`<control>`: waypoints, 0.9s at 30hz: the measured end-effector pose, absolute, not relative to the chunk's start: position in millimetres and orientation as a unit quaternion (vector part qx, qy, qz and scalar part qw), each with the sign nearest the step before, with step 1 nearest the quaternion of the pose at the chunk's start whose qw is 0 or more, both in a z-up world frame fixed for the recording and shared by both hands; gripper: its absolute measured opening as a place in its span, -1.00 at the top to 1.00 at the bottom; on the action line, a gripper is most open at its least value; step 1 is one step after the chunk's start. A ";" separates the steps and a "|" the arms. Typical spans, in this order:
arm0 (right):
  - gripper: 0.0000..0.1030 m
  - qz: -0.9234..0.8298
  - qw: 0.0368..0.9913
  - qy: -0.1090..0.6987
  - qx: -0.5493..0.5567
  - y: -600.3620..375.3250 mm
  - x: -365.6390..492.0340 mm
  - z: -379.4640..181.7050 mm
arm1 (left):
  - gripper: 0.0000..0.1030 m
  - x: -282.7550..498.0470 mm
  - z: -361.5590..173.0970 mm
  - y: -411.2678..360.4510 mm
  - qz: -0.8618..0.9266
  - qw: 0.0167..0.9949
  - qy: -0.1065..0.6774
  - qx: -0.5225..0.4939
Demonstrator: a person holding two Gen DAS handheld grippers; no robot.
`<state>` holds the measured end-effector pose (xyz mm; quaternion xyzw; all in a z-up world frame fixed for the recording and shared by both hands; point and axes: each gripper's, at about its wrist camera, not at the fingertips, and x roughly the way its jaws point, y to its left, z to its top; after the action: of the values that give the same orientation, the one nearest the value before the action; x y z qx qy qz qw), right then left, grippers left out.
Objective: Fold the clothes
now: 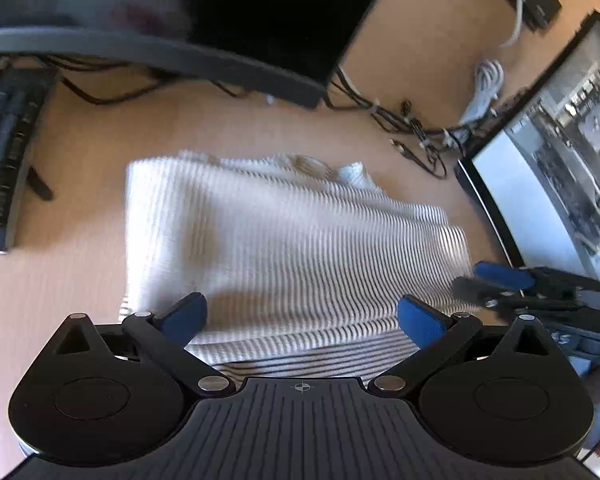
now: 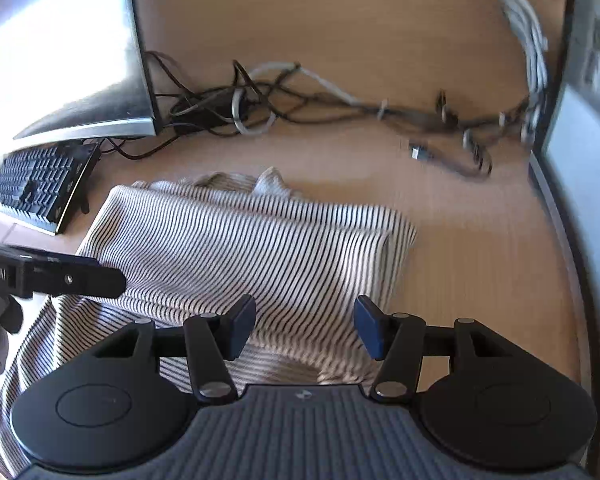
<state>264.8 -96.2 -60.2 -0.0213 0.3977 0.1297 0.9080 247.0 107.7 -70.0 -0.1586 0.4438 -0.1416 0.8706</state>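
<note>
Left gripper [image 1: 302, 318]: I hold it low over the near hem — fingers wide apart, gripping nothing
Right gripper [image 2: 305, 326]: likewise spread and empty; poised over the right edge
Striped shirt [image 1: 284, 248]: folded, flat on the wooden desk [image 1: 76, 280] between two monitors

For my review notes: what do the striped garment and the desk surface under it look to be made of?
Striped garment: soft knit fabric, probably cotton jersey, matte; it drapes and creases at the folded edge, with fine dark stripes on cream. Desk: looks like light wood-grain laminate or veneer, smooth with a slight sheen; faint straight grain lines show, though blur leaves the exact material open.
</note>
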 end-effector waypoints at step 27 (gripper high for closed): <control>-0.41 0.113 0.886 0.424 0.152 -140.2 349.3 -105.9 | -1.00 325.3 -86.7 119.2 -0.050 0.881 0.454 -0.124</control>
<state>349.3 -140.2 -105.9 0.1519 0.4239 0.1133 0.8857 325.3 119.2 -86.7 -0.1237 0.4544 -0.0498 0.8808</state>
